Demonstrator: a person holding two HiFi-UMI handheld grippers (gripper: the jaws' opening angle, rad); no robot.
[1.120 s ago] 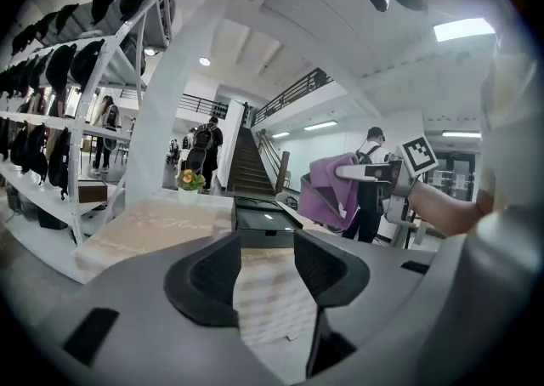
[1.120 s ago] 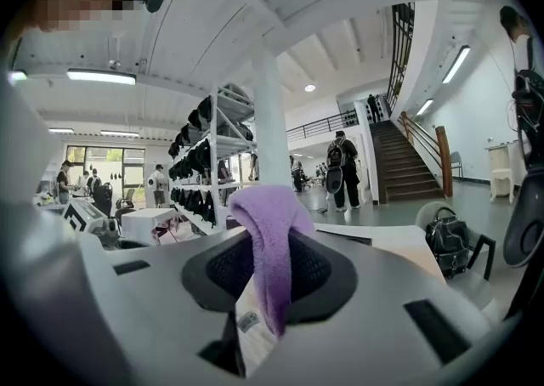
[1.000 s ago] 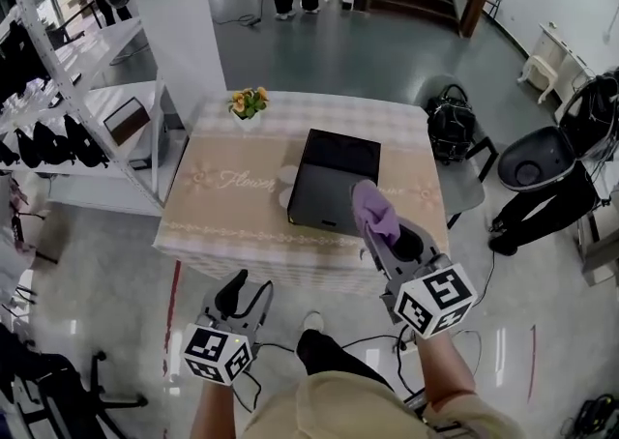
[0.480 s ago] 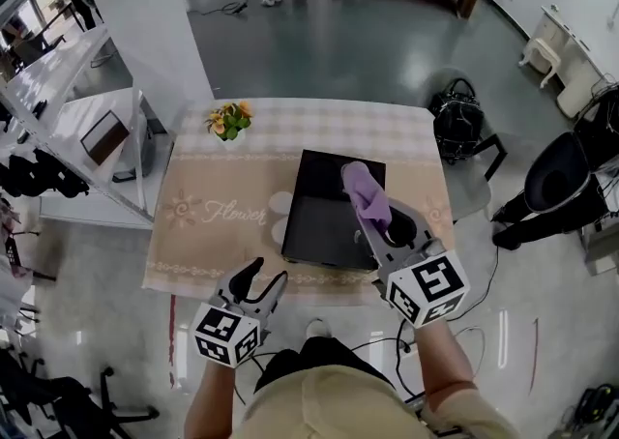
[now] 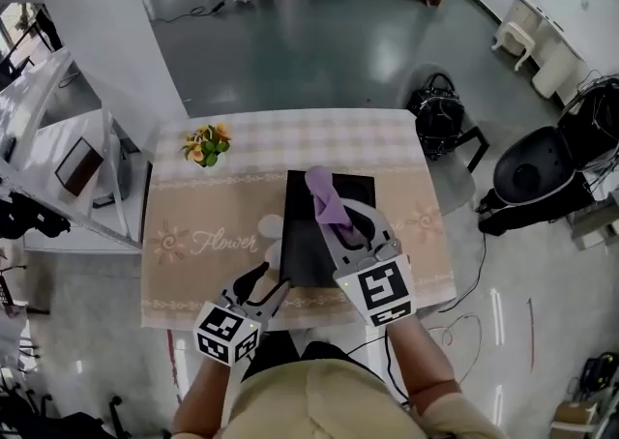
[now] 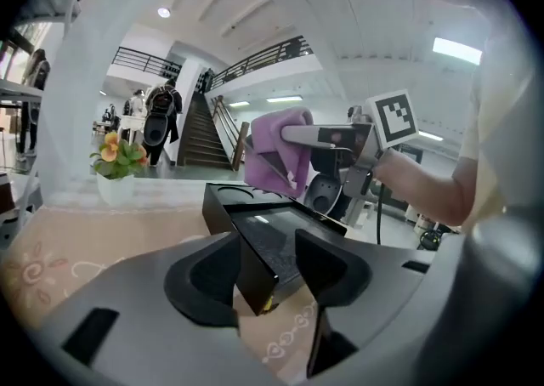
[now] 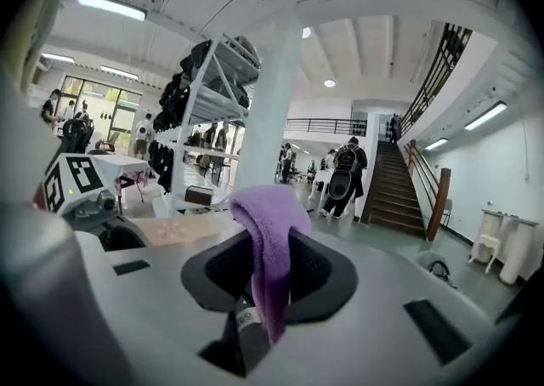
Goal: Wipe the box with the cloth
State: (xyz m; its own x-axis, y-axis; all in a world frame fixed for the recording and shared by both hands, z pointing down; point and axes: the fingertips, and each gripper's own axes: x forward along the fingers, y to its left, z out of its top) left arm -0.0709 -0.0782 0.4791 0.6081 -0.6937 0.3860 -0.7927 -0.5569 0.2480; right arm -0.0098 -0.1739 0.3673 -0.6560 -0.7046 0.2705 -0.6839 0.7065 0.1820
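A black flat box lies on the table with its beige "Flower" cloth. My right gripper hovers over the box's right half, shut on a purple cloth that stands up from its jaws. In the right gripper view the purple cloth hangs pinched between the jaws. My left gripper is open at the box's near left corner. In the left gripper view that corner of the box sits between the spread jaws of the left gripper, and the purple cloth shows above the box.
A small pot of flowers stands at the table's far left. Two white round pieces lie just left of the box. A chair with a black bag stands at the far right corner, white shelving at the left.
Both grippers have moved forward over the table. The right one has carried the purple cloth out above the box, and the left one has reached the box's near corner.
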